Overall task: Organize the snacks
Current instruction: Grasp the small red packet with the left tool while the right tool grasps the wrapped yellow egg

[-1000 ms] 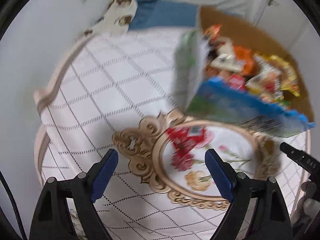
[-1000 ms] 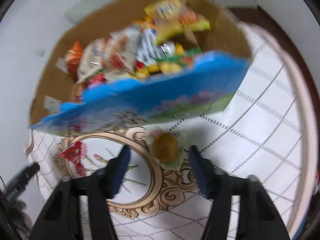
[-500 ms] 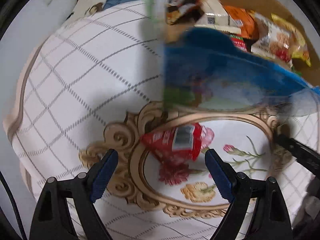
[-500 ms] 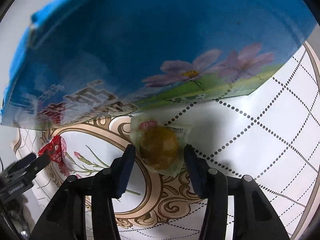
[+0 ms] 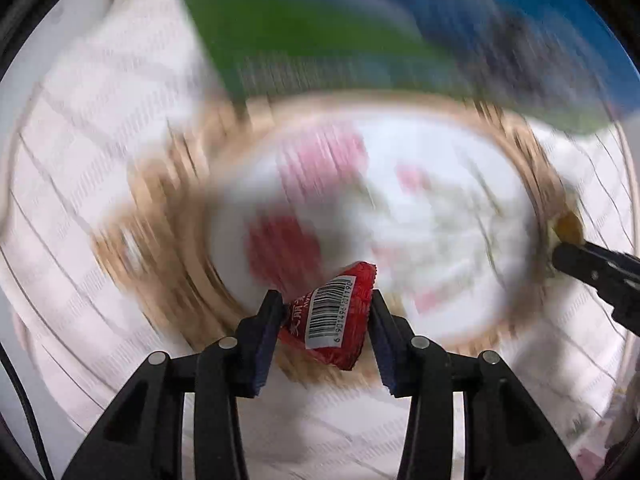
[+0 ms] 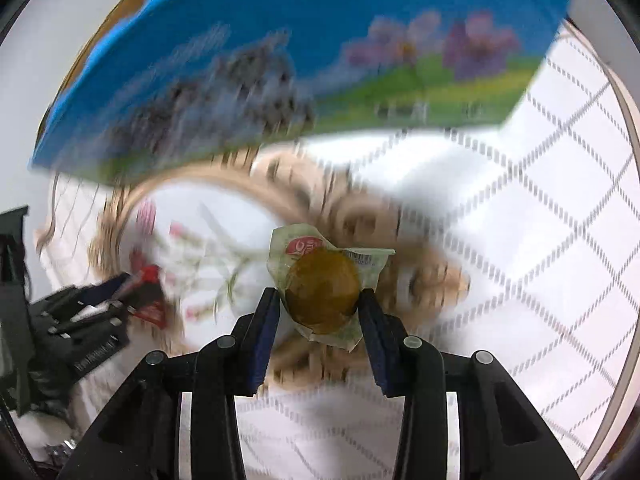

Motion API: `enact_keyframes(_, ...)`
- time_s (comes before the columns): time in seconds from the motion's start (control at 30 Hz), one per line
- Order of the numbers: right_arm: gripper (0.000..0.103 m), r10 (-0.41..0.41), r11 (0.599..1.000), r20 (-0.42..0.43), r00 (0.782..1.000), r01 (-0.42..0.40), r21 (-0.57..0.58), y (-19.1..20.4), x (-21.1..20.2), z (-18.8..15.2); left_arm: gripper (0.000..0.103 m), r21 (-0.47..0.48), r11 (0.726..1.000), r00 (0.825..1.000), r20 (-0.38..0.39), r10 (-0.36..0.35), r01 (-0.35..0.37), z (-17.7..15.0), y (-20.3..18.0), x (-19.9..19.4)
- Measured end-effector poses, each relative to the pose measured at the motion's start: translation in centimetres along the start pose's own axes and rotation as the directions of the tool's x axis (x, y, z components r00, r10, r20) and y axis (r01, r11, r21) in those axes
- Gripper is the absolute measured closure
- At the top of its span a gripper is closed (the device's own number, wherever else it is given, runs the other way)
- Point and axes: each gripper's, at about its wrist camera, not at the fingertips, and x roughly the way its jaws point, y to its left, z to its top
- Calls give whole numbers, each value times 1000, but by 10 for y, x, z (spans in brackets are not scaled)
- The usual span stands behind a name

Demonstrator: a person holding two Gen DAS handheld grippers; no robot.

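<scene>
My left gripper [image 5: 325, 304] is shut on a red snack packet with a barcode label [image 5: 330, 314], held above the patterned tabletop. My right gripper [image 6: 319, 300] is shut on a round brown cake in a clear greenish wrapper [image 6: 322, 294]. The left gripper with the red packet also shows at the left of the right wrist view [image 6: 132, 292]. The right gripper's finger and the brown cake [image 5: 568, 226] show at the right edge of the left wrist view. The blue box with flower print [image 6: 304, 56] stands just behind; its contents are hidden.
The round table has a white grid-pattern cloth [image 6: 552, 208] with a gold ornate oval frame and flowers [image 5: 420, 184] in the middle. The blue and green box wall [image 5: 360, 28] fills the top of the left wrist view. Both views are motion blurred.
Both grippers closed: the left on the red packet, the right on the brown cake. Both packets have left the cloth and the views are now blurred by motion.
</scene>
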Motion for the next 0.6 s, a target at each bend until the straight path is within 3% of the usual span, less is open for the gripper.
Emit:
enact_keyframes(0.13,60,6,999,-68,998,-9,-44,4,5,-40,64,-39,995,992,-83,-91,88,-47,-5,17)
enact_keyframes(0.27,60,-12,998,-129,992,3,-69,8,19,-73,64,-33,996,991,-104,-84,81,-61,-7,35)
enact_keyframes(0.47,59,-31,999,-141,990,28,-22,6,42,-84,56,-39,997,991,-114,-76,72,-62,-4,56)
enact_keyframes(0.6,58,-46,999,-141,989,45,-12,13,54,-79,45,-7,998,991,-116,-63,63,-44,-33,65)
